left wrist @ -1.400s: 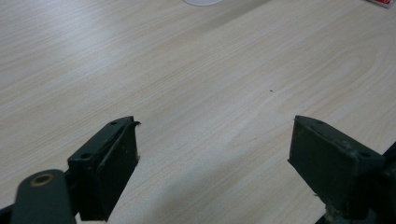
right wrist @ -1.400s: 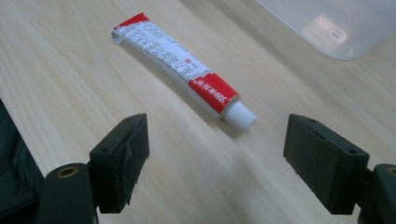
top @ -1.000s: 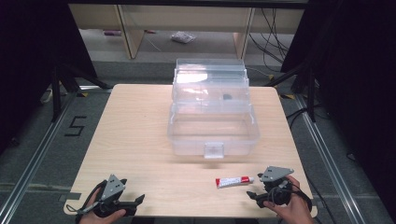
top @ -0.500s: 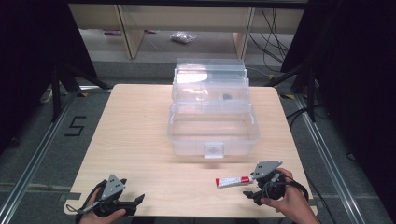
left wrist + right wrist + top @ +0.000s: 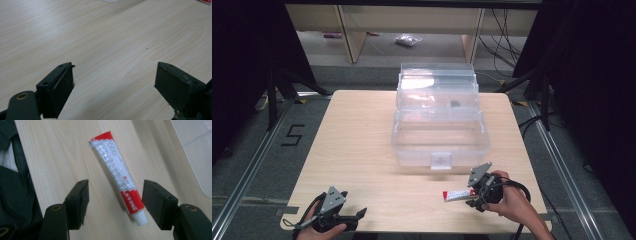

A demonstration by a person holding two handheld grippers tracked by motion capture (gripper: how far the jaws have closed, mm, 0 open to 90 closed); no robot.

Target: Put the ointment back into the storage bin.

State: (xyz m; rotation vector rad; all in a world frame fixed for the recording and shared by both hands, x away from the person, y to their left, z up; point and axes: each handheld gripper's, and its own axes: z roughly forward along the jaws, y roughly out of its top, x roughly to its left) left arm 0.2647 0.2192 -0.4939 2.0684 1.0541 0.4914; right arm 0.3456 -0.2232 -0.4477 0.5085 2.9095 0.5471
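Note:
A red-and-white tube [image 5: 456, 195] [image 5: 117, 173] lies flat on the wooden table [image 5: 357, 135], near the front right. My right gripper [image 5: 472, 196] [image 5: 116, 187] is low over it. Its jaws stand on either side of the tube's white-capped end and have just been closing. The tube is between them, nearer the right-hand jaw in the right gripper view, and neither pad presses on it. My left gripper [image 5: 356, 216] [image 5: 115, 72] rests at the front left, open over bare wood.
A clear plastic box [image 5: 439, 132] with its lid raised stands at the table's middle back, its latch facing me. The tube lies just in front of it. Dark stands and cables surround the table.
My right gripper has moved left to the tube, so its jaws now straddle the capped end, and the gap between them is narrower. The left gripper has stayed put.

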